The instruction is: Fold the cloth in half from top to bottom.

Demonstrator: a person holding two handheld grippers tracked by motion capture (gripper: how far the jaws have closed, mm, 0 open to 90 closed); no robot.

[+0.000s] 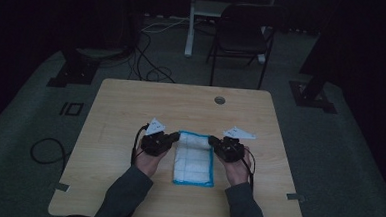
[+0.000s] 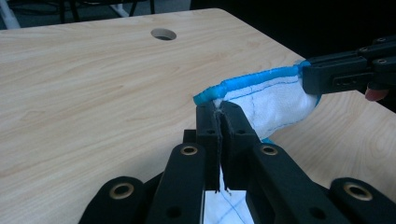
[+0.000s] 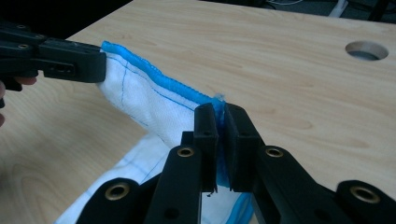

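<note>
A white cloth with a blue hem (image 1: 194, 158) lies on the wooden table (image 1: 131, 105), its far edge lifted. My left gripper (image 1: 176, 136) is shut on the far left corner of the cloth (image 2: 261, 100), the hem pinched between its jaws (image 2: 218, 109). My right gripper (image 1: 212, 139) is shut on the far right corner, blue hem squeezed at its tips (image 3: 221, 112). The cloth (image 3: 144, 100) hangs slack between the two grippers, and its near part rests flat on the table.
A round cable hole (image 1: 220, 100) sits in the table near the far edge. A black chair (image 1: 242, 33) and a white post (image 1: 190, 23) stand beyond the table, with cables (image 1: 148, 61) on the floor. Bare wood surrounds the cloth.
</note>
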